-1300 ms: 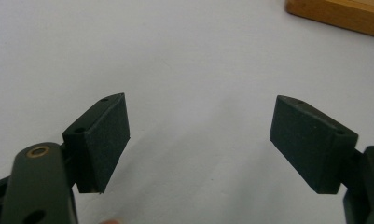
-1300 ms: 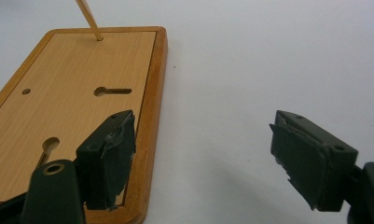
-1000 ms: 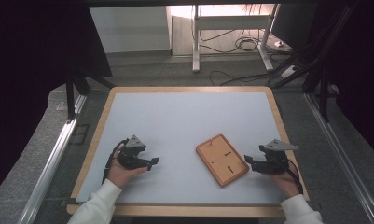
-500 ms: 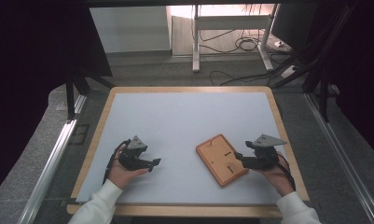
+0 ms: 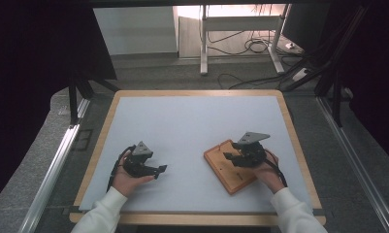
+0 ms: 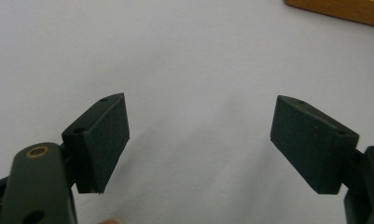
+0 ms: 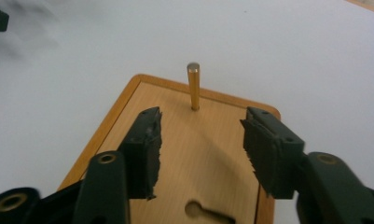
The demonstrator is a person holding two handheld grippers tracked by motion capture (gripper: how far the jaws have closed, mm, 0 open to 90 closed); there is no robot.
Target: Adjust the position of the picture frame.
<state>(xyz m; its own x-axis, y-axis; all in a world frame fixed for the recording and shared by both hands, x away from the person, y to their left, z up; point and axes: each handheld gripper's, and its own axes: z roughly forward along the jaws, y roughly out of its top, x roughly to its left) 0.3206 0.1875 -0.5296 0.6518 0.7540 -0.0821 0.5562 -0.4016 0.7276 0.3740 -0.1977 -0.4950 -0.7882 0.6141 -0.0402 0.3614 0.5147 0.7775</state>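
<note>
right gripper [image 5: 231, 156]: held low over the wooden board [image 5: 226, 171], pointing left across it; palm under the body, wrist at the board's right edge
right jaws: apart with nothing between them, just been closing; brass pin [image 7: 193, 86] stands upright ahead, past the tips
left gripper [image 5: 160, 169]: cradled in an upturned hand on the counter [image 5: 182, 121], pointing right
left jaws: wide apart, nothing between
wooden board: flat on the counter's near right part, turned at an angle
</note>
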